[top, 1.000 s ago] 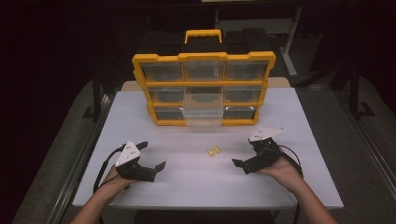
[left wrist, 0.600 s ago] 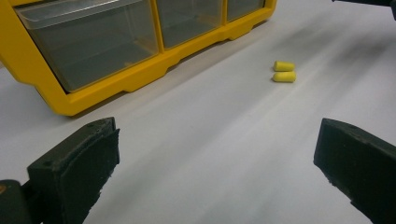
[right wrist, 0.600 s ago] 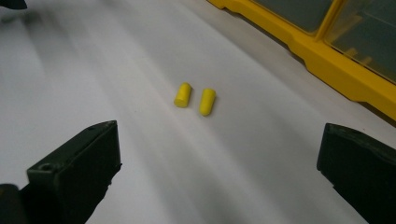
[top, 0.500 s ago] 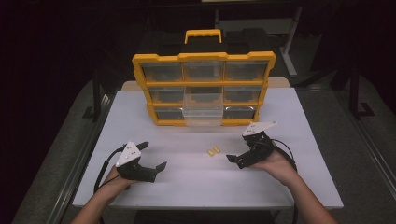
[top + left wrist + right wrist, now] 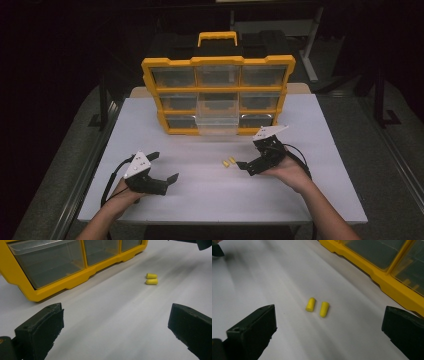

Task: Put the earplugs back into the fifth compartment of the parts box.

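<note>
A white table in a dark room

Beyond your right gripper (image 5: 250, 165) and left gripper (image 5: 162, 167), the white table (image 5: 200, 195) runs away from you, brightly lit while everything around it falls into near-black shadow. To the outer side of each gripper the table edge drops to a grey floor (image 5: 65, 165), with a dark upright post (image 5: 102, 100) off past the left one. Far ahead of the right gripper, pale metal furniture legs (image 5: 312, 45) stand in the gloom.
</note>
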A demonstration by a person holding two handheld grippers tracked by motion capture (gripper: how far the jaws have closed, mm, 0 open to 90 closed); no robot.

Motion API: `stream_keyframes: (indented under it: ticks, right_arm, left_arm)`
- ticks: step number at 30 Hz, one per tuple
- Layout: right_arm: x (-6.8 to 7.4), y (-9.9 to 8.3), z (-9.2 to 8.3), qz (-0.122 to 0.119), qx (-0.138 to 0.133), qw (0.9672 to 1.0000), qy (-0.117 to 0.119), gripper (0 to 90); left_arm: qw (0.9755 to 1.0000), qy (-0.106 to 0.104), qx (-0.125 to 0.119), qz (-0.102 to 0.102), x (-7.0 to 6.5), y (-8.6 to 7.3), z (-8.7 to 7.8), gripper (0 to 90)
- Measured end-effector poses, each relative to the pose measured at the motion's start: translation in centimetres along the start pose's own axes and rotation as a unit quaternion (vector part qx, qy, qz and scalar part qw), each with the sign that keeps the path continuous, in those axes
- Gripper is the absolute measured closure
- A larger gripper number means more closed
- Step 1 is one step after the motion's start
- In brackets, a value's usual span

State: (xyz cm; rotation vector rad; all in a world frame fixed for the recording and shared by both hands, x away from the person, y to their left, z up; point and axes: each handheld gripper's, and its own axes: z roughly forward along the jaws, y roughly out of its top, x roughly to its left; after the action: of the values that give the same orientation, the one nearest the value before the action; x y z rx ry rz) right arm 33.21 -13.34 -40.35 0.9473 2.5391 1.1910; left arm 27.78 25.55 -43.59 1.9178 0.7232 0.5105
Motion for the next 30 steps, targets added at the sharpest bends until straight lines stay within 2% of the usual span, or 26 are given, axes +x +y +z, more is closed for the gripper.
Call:
stream_keyframes:
  ticks: [7, 17, 30]
  right_arm:
    - [-0.3, 0.9, 0.6, 0.006, -0.005, 1.0, 0.003, 0.0]
    - [-0.4, 2.2, 1.9, 0.003, -0.011, 0.9999, 0.011, 0.0]
    - [-0.4, 2.1, 2.7, -0.002, -0.004, 0.9999, 0.01, 1.9]
  left_arm:
    - [1.0, -0.001, 0.001, -0.001, 0.0, 0.0, 0.1, 0.0]
    - [1.0, -0.003, -0.001, 0.001, 0.0, 0.0, 0.1, 0.0]
    - [1.0, -0.006, -0.004, 0.006, -0.1, 0.2, 0.0, 0.0]
